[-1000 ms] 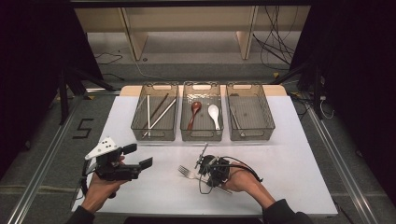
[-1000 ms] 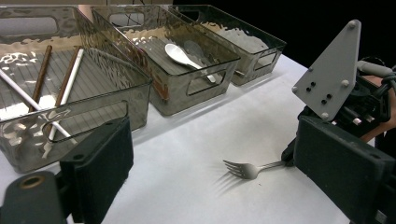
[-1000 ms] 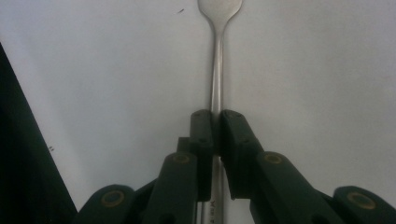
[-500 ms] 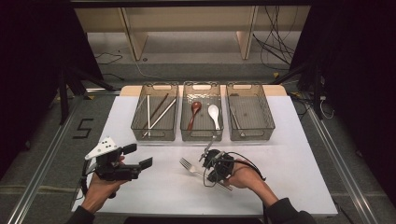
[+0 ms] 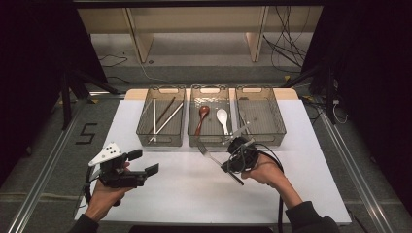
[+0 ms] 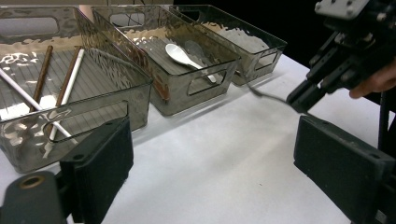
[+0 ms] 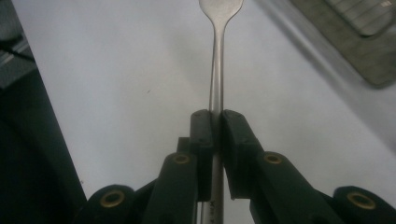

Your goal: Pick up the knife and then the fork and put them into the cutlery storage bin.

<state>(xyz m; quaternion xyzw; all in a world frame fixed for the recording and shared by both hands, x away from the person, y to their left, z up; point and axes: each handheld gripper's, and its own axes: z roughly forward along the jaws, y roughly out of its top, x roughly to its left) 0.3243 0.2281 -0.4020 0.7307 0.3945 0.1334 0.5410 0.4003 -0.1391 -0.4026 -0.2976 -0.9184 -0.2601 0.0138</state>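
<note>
Two grippers are working over the white surface (image 5: 311,160), and the nearer, the left gripper (image 5: 145,162), is hovering idle at the near left with its broad, foam-padded fingers (image 6: 100,163) spread wide on nothing. Farther in, the right gripper (image 5: 227,166) is pinching the flat handle of a metal fork (image 7: 215,74), its fingers pressed tight on the slim, smooth steel; in the high view the fork (image 5: 208,154) is hanging clear of the surface, just short of the bins, head pointing up-left.

The step in hand looks like carrying the fork to its place. Beyond it, three smoky, rippled plastic bins are standing in a row: the left bin (image 5: 145,141) is holding long straight chopsticks (image 5: 154,119), the middle bin (image 5: 214,141) a brown spoon (image 5: 201,116) and a glossy white spoon (image 5: 222,119), and the right bin (image 5: 279,124) seems empty.

The next move probably calls for lifting over the right bin's near wall, tilting the fork level, then opening the fingers low so the hard steel is not clattering or bouncing out.
</note>
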